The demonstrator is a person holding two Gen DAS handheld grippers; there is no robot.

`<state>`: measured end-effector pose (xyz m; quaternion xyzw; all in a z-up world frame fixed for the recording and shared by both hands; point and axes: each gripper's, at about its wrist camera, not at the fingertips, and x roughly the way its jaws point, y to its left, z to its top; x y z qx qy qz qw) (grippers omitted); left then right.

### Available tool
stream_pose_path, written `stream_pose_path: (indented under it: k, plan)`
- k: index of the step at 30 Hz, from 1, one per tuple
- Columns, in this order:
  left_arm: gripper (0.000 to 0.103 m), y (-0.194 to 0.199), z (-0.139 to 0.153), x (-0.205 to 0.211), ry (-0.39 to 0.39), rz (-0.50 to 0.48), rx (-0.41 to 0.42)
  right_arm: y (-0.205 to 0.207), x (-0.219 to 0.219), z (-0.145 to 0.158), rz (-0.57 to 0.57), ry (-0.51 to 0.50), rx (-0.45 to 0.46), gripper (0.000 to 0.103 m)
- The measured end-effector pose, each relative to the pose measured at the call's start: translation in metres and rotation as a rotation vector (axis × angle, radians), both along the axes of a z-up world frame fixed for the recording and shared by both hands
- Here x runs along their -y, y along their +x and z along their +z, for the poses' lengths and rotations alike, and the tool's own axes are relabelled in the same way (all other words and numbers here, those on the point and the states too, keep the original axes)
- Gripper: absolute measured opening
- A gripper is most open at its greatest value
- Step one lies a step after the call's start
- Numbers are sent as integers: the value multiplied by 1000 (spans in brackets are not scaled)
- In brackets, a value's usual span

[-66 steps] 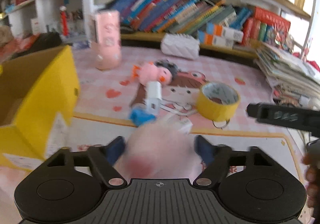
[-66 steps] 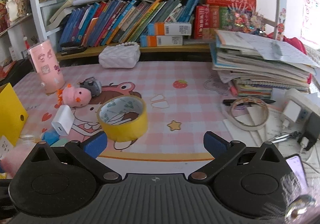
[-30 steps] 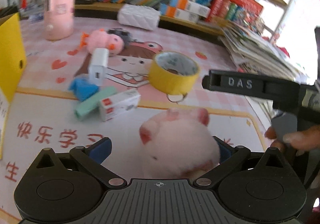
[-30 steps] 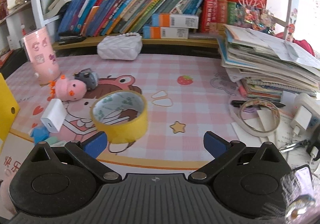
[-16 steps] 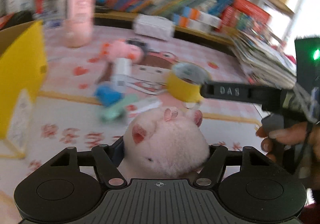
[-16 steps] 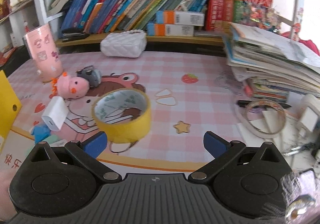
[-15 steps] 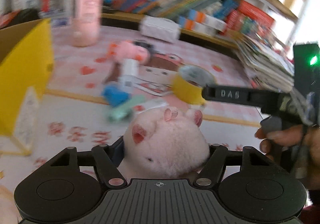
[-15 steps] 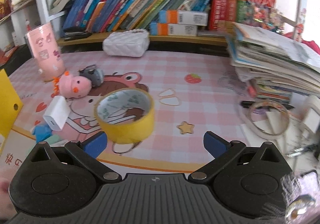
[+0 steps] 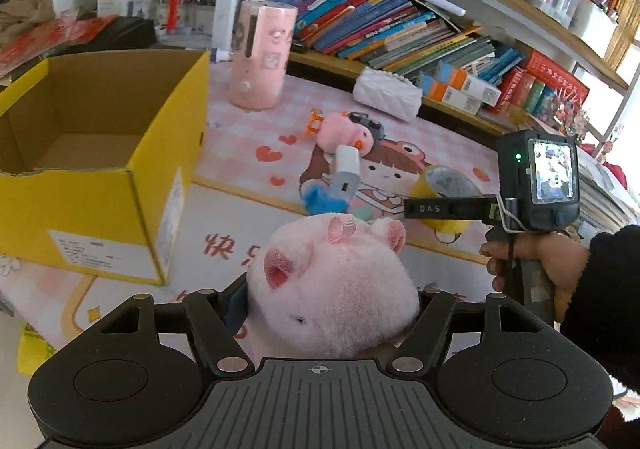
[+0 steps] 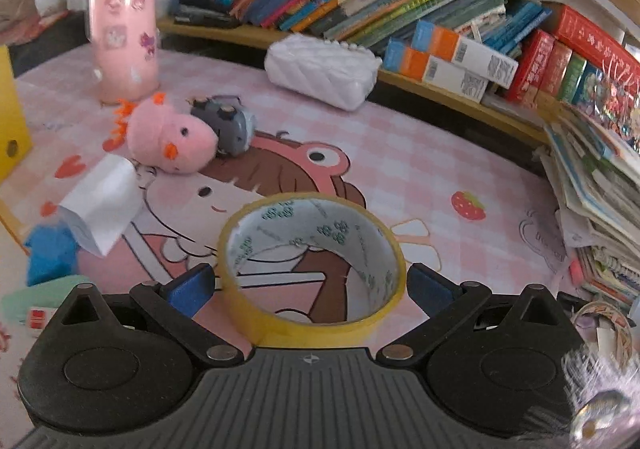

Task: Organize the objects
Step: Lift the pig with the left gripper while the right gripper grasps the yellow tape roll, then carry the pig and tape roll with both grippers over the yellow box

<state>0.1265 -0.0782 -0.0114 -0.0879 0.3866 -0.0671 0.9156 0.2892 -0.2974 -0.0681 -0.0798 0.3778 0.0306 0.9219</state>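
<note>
My left gripper (image 9: 326,309) is shut on a pink plush pig (image 9: 332,281), held above the mat. To its left stands an open yellow cardboard box (image 9: 100,185) whose inside looks empty. In the right wrist view my right gripper (image 10: 308,285) is open, low over the desk. A yellow tape roll (image 10: 256,313) lies flat between its blue pads (image 10: 190,285), which stand right beside the roll's sides. The left wrist view shows a hand holding the right gripper (image 9: 440,207) at that tape roll (image 9: 444,185).
On the pink mat lie a pink chick plush (image 10: 168,137), a grey toy (image 10: 230,125), a white charger (image 10: 102,205) and a blue piece (image 10: 50,253). A pink cylinder (image 10: 124,33), a white purse (image 10: 320,69) and bookshelves are behind. Stacked papers (image 10: 592,189) crowd the right.
My left gripper closed on the pig, lifted it and swung left, bringing the yellow box into view. My right gripper moved forward and down until the tape roll lay between its fingers.
</note>
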Motion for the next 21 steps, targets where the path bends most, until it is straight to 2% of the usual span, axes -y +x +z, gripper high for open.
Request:
stream_pose_path:
  k: [2, 3, 4, 10, 16, 21]
  plan:
    - [69, -2, 1, -5, -3, 5, 7, 3, 4, -2, -7, 32, -12, 100]
    - [69, -4, 2, -8, -6, 8, 9, 2, 5, -1, -11, 44, -12, 93]
    - [69, -5, 1, -10, -8, 10, 9, 2, 5, 0, -16, 49, -14, 92]
    - [69, -12, 1, -29, -42, -11, 32, -16, 2, 19, -85, 52, 8, 91]
    - [69, -17, 12, -56, -54, -44, 84, -69, -11, 64, -177, 128, 52, 91]
    - [69, -31, 17, -91, -62, -33, 114, -120, -54, 92, -178, 162, 85, 91]
